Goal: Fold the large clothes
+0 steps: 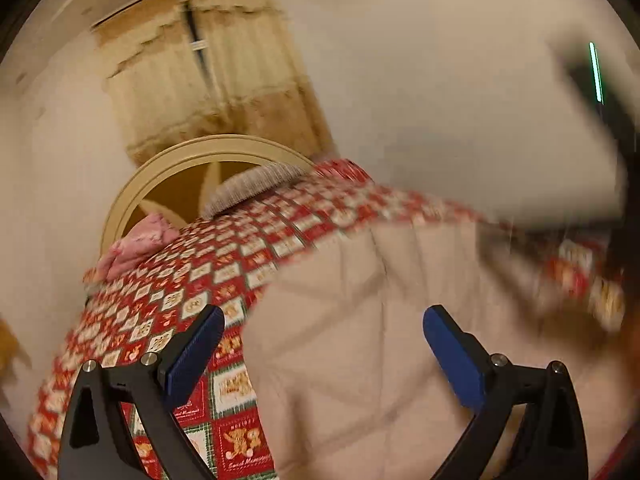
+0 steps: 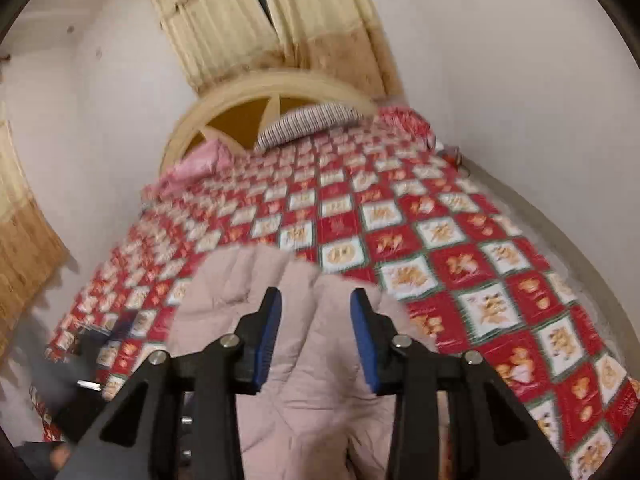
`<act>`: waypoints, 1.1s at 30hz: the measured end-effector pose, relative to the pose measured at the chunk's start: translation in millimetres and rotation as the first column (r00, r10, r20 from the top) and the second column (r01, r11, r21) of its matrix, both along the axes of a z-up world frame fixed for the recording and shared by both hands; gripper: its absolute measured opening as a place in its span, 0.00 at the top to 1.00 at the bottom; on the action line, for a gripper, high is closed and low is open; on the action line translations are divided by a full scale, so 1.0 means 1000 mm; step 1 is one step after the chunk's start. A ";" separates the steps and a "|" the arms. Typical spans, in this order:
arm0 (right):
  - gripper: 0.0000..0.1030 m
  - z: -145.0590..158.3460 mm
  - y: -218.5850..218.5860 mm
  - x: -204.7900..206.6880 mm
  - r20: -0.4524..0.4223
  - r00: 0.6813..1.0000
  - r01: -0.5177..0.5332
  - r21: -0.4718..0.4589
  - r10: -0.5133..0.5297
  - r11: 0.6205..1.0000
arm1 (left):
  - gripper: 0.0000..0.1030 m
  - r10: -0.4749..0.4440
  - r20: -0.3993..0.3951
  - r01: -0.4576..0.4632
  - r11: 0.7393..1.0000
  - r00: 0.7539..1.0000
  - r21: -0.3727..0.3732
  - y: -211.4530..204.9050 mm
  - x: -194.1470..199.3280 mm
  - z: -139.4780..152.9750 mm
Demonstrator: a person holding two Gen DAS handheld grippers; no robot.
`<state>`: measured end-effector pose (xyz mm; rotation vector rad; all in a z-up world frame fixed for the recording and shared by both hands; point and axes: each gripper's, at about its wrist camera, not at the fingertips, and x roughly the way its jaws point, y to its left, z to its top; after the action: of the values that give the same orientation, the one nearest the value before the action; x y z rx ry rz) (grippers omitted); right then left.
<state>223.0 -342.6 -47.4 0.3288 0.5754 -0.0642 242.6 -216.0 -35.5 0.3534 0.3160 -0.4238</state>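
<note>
A pale pink quilted coat lies spread on a bed with a red and white checked cover. My left gripper hovers over the coat's left edge, its blue pads wide apart with nothing between them. In the right wrist view the coat bunches into a rounded fold near the bed's front edge. My right gripper is above that fold, its jaws partly apart. The fabric shows through the gap and the pads do not press on it. A dark blurred shape at the lower left may be the other gripper.
A round beige headboard stands at the far end, with a striped pillow and a pink pillow against it. Yellowed curtains hang behind. White walls close in on both sides of the bed cover.
</note>
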 end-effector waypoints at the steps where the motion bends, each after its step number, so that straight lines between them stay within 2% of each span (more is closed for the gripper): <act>1: 0.62 -0.012 -0.002 0.006 -0.030 0.999 0.021 0.021 -0.021 1.000 | 0.03 0.031 0.001 -0.031 0.999 1.000 -0.036 -0.003 0.005 0.010; 3: 0.63 -0.031 -0.006 0.009 -0.065 0.991 0.115 0.013 -0.114 0.993 | 0.03 0.087 -0.014 -0.088 0.995 0.996 -0.051 -0.013 0.024 0.015; 6: 0.63 -0.043 -0.012 0.009 -0.069 0.984 0.164 -0.008 -0.164 0.987 | 0.03 0.201 -0.056 -0.198 0.979 0.978 0.057 -0.033 0.068 -0.016; 8: 0.63 -0.053 -0.015 0.014 -0.086 0.985 0.152 0.004 -0.151 0.988 | 0.03 0.261 -0.136 -0.237 0.957 0.956 0.168 -0.038 0.100 -0.054; 9: 0.63 -0.057 -0.016 0.017 -0.085 0.985 0.151 0.011 -0.150 0.988 | 0.02 0.263 -0.181 -0.233 0.957 0.948 0.170 -0.037 0.107 -0.070; 11: 0.63 -0.067 -0.016 0.024 -0.094 0.991 0.104 0.044 -0.099 0.994 | 0.01 0.266 -0.232 -0.247 0.963 0.936 0.109 -0.022 0.113 -0.079; 19: 0.63 -0.085 0.010 0.051 -0.118 0.991 0.056 -0.006 -0.057 0.998 | 0.01 0.291 -0.259 -0.284 0.957 0.921 0.066 -0.001 0.125 -0.099; 24: 0.63 -0.098 0.009 0.054 -0.121 0.991 0.063 0.006 -0.062 0.998 | 0.01 0.287 -0.270 -0.279 0.958 0.919 0.069 -0.003 0.130 -0.108; 33: 0.63 -0.106 0.017 0.061 -0.153 0.985 0.073 -0.038 -0.078 0.997 | 0.01 0.291 -0.288 -0.284 0.957 0.913 0.067 -0.003 0.134 -0.116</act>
<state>283.8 -325.8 -153.0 0.3160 0.7149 -0.1736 376.8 -218.7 -151.1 0.2602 0.6572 -0.1807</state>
